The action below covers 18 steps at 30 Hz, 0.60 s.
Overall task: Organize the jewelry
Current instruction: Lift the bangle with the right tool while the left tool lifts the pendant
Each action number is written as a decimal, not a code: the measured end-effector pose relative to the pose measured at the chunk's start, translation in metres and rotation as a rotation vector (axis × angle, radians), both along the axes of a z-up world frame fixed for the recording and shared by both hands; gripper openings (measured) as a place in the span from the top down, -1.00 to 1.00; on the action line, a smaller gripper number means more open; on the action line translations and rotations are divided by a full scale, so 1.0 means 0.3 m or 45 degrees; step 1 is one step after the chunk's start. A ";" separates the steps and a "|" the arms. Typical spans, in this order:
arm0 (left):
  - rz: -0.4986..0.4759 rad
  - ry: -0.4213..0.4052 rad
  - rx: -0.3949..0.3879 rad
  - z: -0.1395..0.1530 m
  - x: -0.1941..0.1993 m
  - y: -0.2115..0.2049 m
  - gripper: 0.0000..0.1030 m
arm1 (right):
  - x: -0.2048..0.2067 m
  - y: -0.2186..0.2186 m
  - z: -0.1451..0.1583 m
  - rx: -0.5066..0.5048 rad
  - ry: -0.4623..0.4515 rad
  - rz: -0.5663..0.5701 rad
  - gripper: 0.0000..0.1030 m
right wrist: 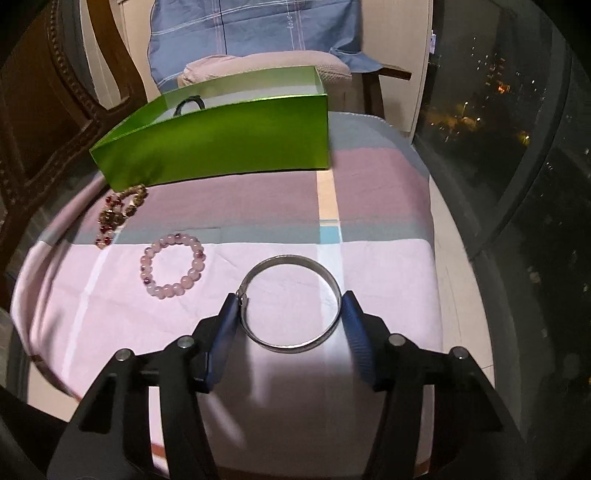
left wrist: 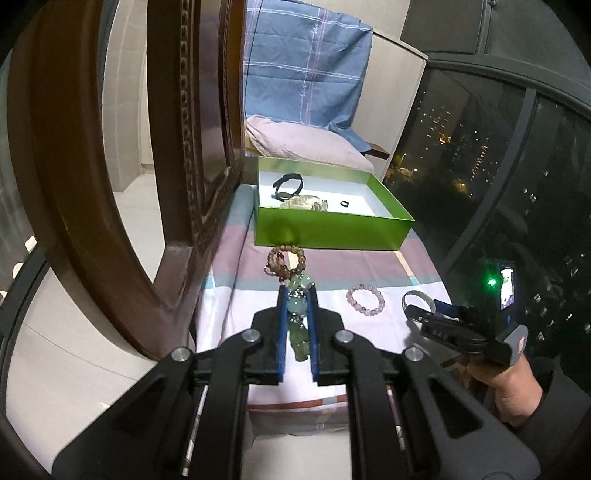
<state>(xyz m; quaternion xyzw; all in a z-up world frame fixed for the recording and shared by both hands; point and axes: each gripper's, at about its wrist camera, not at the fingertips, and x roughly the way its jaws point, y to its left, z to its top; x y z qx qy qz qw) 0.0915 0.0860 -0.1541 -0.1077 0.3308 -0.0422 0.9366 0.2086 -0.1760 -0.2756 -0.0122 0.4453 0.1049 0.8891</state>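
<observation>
Left wrist view has the left gripper (left wrist: 297, 310) clamped on a green bead strand (left wrist: 298, 308), lifted toward the green box (left wrist: 332, 227), while the right gripper (right wrist: 288, 314) straddles the silver bangle (right wrist: 291, 302), pads seemingly touching, ready to lift.

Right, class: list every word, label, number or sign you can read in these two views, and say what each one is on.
"love": stitched in script on the blue checked cloth, right wrist view.
The stitching on that cloth in the left wrist view is too blurred to read.
Small lit screen and red sticker on the right gripper: too small to read.
Green box: no print visible.
</observation>
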 end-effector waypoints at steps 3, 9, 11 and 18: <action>-0.002 0.000 -0.013 0.002 0.000 0.004 0.81 | -0.050 0.000 0.053 -0.015 -0.064 0.020 -0.09; -0.005 0.010 0.010 0.008 -0.002 -0.015 0.81 | -0.216 -0.046 0.259 0.077 -0.211 0.051 -0.09; -0.006 0.010 0.022 0.022 -0.009 -0.027 0.81 | -0.280 -0.061 0.332 0.092 -0.261 0.068 -0.09; -0.051 0.009 0.055 0.096 -0.074 -0.116 0.81 | -0.414 -0.097 0.477 0.140 -0.352 0.090 -0.09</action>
